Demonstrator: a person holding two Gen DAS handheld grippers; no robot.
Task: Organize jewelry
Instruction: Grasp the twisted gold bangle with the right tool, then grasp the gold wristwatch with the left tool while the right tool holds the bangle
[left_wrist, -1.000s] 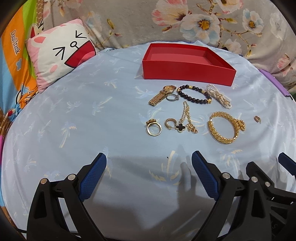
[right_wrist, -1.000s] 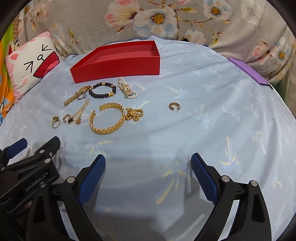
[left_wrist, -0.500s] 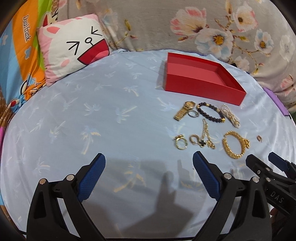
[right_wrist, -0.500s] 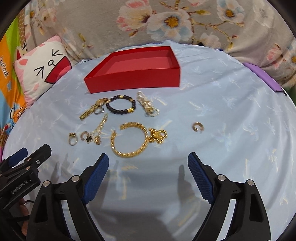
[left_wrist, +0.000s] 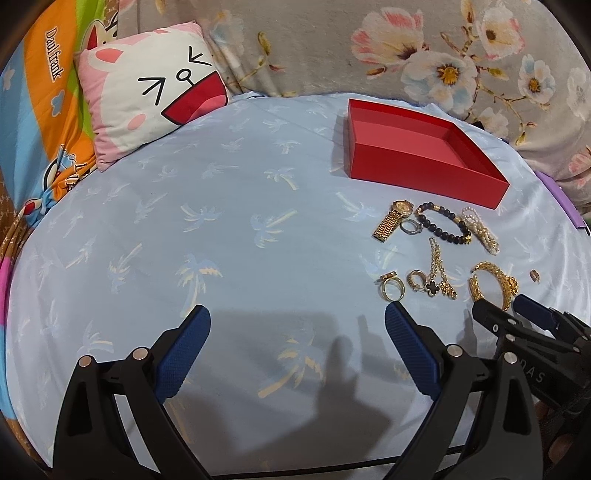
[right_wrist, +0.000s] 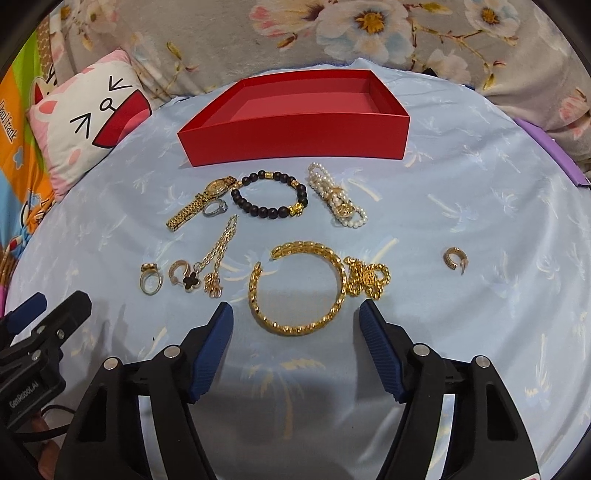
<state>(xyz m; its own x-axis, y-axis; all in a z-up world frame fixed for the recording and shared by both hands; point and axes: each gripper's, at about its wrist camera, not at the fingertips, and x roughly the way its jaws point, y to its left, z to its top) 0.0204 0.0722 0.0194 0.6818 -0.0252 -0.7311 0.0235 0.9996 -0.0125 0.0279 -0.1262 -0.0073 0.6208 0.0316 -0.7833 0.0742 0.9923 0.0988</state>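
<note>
The right gripper, jaws apart and holding nothing, frames the gold bangle at the lower centre; the left gripper is likewise apart. The attached chain could snag. The red box, upper centre, sits empty.

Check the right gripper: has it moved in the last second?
Yes. The right gripper has closed in on the jewelry: the gold bangle now lies just ahead of its open fingertips, and the red box looms larger.

left wrist: low, faces bed left of jewelry | right wrist: nearer, faces red box | shared: box, jewelry
</note>
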